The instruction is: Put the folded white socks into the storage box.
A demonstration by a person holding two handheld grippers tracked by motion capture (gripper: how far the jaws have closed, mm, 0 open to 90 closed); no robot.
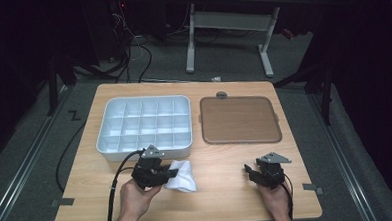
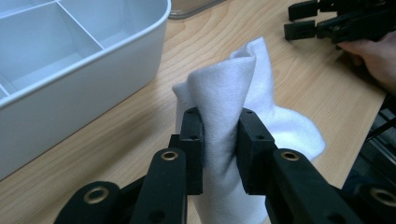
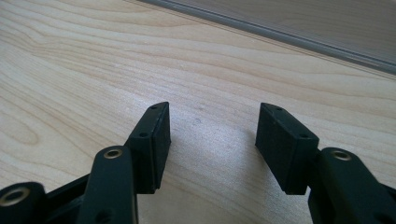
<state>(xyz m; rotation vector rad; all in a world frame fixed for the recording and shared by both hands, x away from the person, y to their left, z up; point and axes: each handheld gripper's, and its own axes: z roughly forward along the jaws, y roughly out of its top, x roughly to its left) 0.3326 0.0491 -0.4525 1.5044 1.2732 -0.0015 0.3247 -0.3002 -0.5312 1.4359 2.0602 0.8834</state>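
Black fingers (image 2: 196,140) of the left gripper (image 1: 162,173) pinch a white cloth (image 2: 243,98) near the table's front edge, just before the divided tray (image 1: 143,124). Right gripper (image 3: 212,140) fingers stand wide, empty. Likely next: lifting the cloth into a compartment (keeping the pinch firm).

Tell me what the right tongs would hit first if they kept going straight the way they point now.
Probably the flat brown lid with the grey rim. The open right tongs aim low across the bare light wooden table, with nothing between them and that edge, though depth is hard to judge.
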